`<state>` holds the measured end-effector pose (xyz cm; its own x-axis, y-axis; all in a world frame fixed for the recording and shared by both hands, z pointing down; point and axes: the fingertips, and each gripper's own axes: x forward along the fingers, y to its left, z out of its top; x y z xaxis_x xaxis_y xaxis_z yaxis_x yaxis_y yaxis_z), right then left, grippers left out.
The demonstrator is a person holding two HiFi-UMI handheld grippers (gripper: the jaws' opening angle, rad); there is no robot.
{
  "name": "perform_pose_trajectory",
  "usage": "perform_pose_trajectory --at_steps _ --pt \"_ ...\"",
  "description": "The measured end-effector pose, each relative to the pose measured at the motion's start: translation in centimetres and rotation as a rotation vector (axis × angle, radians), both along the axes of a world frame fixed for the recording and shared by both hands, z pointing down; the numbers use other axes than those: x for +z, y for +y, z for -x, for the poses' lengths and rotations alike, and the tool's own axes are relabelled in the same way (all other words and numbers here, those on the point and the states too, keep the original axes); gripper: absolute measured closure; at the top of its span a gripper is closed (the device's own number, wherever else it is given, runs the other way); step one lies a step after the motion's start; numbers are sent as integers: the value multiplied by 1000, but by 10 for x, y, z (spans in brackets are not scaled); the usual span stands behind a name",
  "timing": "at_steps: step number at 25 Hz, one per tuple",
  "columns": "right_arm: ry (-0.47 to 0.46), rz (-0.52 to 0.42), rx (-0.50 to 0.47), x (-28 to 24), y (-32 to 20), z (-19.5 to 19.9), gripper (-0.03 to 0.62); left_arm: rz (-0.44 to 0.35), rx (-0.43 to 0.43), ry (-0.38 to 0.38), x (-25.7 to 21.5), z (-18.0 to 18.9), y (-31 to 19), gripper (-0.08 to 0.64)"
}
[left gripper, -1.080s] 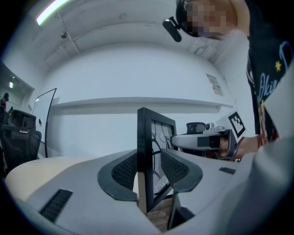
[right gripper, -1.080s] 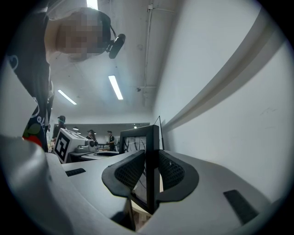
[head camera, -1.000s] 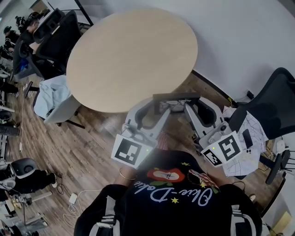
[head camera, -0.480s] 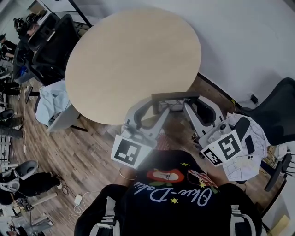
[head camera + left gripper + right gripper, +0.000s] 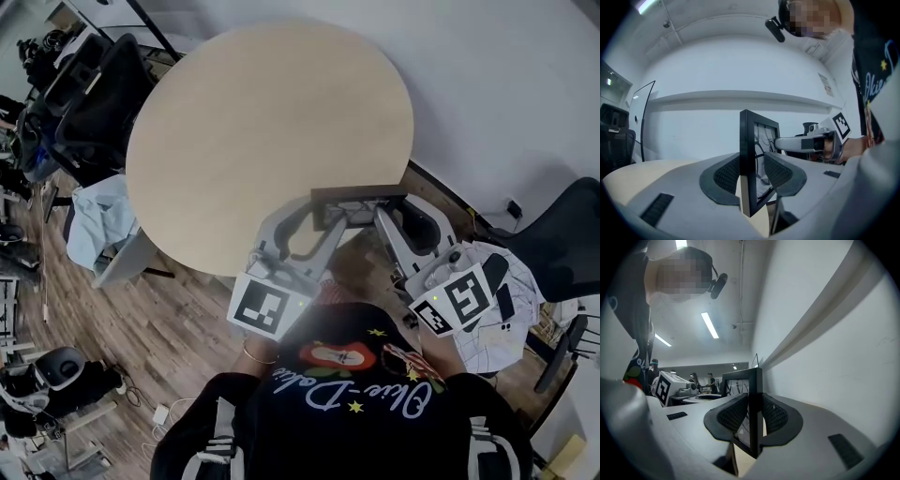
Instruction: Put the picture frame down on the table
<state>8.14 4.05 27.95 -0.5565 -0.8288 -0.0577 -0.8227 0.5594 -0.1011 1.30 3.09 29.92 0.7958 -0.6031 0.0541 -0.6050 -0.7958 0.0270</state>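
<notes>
In the head view the picture frame (image 5: 359,196) shows only its top edge; what its drawing depicts is unclear.

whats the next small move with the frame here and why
Probably carry it forward over the tabletop before lowering. The left claw and right claw clamp the upright picture frame by its ends, and it hangs only at the near edge of the round table.

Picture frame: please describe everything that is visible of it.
The picture frame is rectangular, with a plain black border and a dark line drawing on white inside. It is upright and held at both ends: the left gripper is shut on one side bar, the right gripper on the other. It hangs at the near edge of the round table; whether it touches the tabletop cannot be told.
</notes>
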Motion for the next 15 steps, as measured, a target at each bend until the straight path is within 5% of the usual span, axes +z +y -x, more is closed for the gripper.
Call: perform_pose_trajectory --at_steps 15 --pt "24 -8 8 1 -68 20 526 -17 6 17 2 19 -69 410"
